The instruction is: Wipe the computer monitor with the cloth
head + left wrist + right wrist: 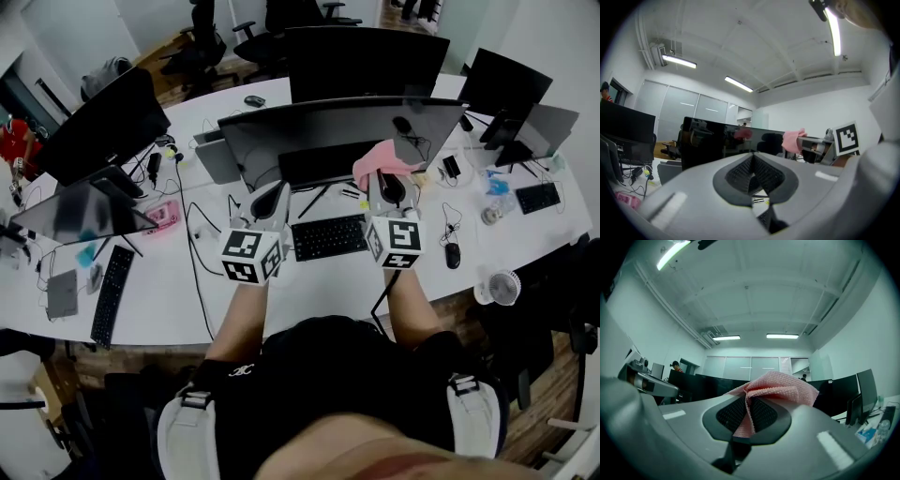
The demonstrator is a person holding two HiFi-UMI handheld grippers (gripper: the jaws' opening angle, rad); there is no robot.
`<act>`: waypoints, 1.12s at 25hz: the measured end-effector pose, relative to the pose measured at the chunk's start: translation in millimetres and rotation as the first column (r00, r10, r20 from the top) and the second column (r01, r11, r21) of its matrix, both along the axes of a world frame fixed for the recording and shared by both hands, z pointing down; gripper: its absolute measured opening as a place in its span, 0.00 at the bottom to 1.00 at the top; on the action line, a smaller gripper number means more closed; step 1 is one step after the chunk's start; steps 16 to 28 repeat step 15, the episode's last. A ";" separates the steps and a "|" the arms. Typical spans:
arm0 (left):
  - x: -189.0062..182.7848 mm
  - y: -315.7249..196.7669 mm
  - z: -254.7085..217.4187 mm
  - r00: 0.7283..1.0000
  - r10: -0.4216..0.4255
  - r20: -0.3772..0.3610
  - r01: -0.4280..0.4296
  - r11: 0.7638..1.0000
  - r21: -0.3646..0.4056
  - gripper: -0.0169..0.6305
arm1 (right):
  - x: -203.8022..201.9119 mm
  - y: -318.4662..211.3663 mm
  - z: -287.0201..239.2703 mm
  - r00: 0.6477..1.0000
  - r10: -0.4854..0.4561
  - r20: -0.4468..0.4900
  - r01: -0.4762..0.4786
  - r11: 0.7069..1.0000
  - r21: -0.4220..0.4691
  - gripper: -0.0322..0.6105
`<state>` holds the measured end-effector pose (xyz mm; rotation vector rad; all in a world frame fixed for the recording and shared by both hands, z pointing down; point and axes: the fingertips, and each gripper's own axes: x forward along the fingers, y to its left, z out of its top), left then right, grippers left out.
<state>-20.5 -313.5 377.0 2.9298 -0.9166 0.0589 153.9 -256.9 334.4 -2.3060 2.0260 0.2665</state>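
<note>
— Right gripper (749, 414)?
— We see its jaws clamped on the pink cloth (780, 386), bunched above the pads, near the monitor (328, 141). We cannot tell whether they touch.
— Left gripper (752, 174)?
— Jaws together, nothing between. We note it left of the right one, over the keyboard (328, 236).

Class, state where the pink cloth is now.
Head view: the pink cloth is clamped in the right gripper, before the central monitor's right side, beyond the keyboard.
</note>
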 end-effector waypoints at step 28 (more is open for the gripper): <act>-4.3 0.8 0.8 1.000 -0.015 -0.006 0.015 1.000 0.007 0.09 | -6.4 2.6 2.6 1.000 -0.020 0.018 0.020 1.000 0.012 0.08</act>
